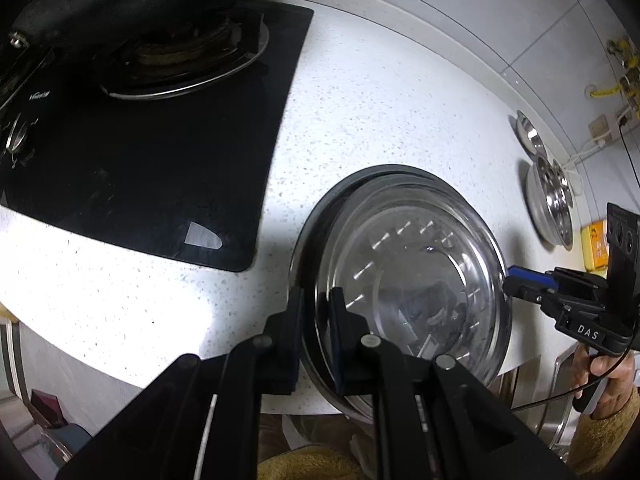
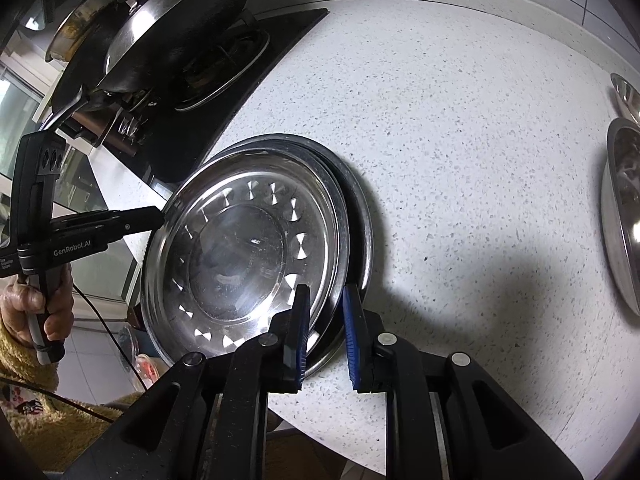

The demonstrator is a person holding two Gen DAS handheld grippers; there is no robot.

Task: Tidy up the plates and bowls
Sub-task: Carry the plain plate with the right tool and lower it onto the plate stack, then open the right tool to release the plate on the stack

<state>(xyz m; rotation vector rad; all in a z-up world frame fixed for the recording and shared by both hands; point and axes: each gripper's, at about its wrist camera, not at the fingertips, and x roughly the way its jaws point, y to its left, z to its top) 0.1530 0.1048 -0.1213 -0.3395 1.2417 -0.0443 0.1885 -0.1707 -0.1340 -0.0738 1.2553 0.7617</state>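
Jaws astride steel plate (image 2: 240, 256) rim

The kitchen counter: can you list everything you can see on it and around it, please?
Steel plates: a stack, at least two, silver, at the counter's front edge beside the stove, both grippers at its rim.
Steel bowls: two, silver, far right of the counter near the wall.
Wok: one, black, on the stove burner.
Gas stove: one, black glass, left of the plates.
Countertop: one, white speckled.
Wall socket: one, beige, on the tiled wall.
Left gripper: black, fingers astride the near rim of the plates.
Right gripper: black with blue pads, astride the opposite rim.
Hands: holding the gripper handles, yellow fuzzy sleeves.
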